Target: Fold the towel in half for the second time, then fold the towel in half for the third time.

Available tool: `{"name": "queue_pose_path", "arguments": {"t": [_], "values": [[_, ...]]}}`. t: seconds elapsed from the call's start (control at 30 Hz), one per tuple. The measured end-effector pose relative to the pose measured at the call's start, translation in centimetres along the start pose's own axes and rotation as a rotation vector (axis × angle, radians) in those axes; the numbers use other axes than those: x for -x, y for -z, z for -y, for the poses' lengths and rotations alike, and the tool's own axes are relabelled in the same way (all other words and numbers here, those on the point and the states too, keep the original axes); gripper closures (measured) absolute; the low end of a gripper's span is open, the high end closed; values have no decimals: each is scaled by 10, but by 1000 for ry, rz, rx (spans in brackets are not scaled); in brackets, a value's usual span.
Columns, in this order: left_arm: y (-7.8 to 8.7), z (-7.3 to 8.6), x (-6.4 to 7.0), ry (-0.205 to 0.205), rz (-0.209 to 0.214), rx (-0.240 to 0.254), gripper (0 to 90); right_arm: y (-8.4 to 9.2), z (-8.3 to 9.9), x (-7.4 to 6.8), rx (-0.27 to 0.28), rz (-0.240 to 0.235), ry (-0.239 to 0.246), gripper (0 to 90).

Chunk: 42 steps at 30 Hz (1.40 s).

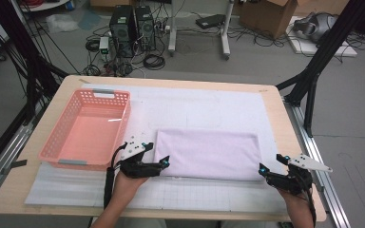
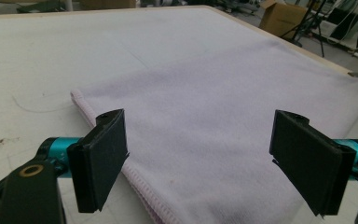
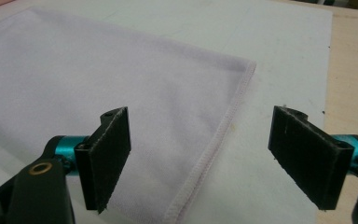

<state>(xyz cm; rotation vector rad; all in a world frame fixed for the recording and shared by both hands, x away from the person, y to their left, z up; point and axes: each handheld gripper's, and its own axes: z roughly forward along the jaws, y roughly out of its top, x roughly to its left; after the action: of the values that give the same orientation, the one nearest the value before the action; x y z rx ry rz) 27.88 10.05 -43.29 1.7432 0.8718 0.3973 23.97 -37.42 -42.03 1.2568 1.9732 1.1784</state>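
Observation:
A folded lilac towel [image 1: 206,154] lies flat on the white mat [image 1: 195,102] in the middle of the table. My left gripper [image 1: 156,153] stands open at the towel's near left corner. In the left gripper view the two pads [image 2: 100,163] stand wide apart over the towel [image 2: 223,116], and neither presses on it. My right gripper [image 1: 273,164] is open at the near right corner. Its own view has the towel's stitched hem [image 3: 214,149] running between the spread jaws of the right gripper [image 3: 200,158], apart from both pads.
An empty pink plastic basket [image 1: 57,137] sits on the left of the table, close beside my left gripper. Bare wooden table edge [image 1: 285,123] runs along the right. Cables, computer towers and boxes stand on the floor beyond the far edge.

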Motion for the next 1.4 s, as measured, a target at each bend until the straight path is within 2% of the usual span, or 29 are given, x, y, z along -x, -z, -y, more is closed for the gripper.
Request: {"name": "queue_pose_path", "arguments": {"t": [0.17, 0.47, 0.67, 1.0, 1.13, 1.33, 1.4], "values": [[3, 7, 1, 3, -5, 0, 206, 0, -1, -2, 3, 8, 13, 190], [6, 8, 0, 22, -1, 4, 207, -5, -1, -5, -6, -4, 40, 188], [7, 10, 0, 20, -3, -14, 212, -8, -1, -7, -11, -17, 31, 188], [11, 13, -4, 35, -2, -12, 212, -10, -2, -8, -13, -21, 26, 188], [11, 13, -5, 45, 31, -11, 211, -11, -2, -8, -17, -27, 31, 189], [12, 15, -4, 49, 22, -23, 203, -11, -1, -8, -23, -34, 31, 190], [11, 16, -3, 61, 2, -38, 201, -12, -1, -8, -30, -38, 30, 190]]}}
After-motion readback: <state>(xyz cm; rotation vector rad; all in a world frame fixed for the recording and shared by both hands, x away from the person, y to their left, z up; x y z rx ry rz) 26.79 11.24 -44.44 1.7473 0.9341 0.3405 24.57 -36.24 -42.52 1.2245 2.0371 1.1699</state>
